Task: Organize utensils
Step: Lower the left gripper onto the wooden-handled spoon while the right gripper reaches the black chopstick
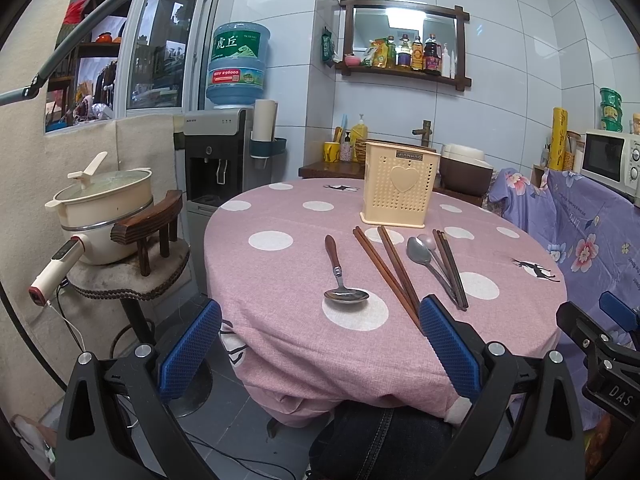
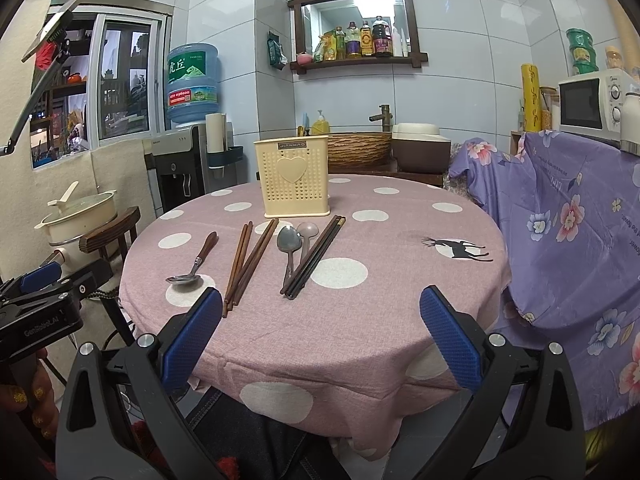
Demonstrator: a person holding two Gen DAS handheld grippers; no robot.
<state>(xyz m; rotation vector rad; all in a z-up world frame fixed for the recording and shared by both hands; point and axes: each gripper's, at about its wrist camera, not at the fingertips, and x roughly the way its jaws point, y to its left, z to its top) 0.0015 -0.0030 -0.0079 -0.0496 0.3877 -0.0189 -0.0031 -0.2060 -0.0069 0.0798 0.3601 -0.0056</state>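
Observation:
A cream perforated utensil holder [image 1: 400, 190] [image 2: 296, 176] stands at the far side of the round pink table [image 1: 288, 276] [image 2: 360, 320]. In front of it lie a wooden-handled spoon [image 1: 340, 280] [image 2: 196, 262], brown chopsticks [image 1: 390, 270] [image 2: 246, 258], a metal spoon [image 1: 424, 258] [image 2: 289, 246], a pinkish spoon [image 2: 306, 236] and dark chopsticks [image 1: 452, 268] [image 2: 316, 256]. My left gripper [image 1: 320, 344] hangs open at the near table edge, below the wooden-handled spoon. My right gripper [image 2: 320, 332] is open too, over the near edge, with nothing between its fingers.
A cream pot [image 1: 104, 208] sits on a stool left of the table, beside a water dispenser [image 1: 224, 152]. A purple floral cloth [image 2: 572, 240] covers furniture on the right, with a microwave [image 2: 592, 100] on top. A sink counter [image 2: 384, 160] stands behind the table.

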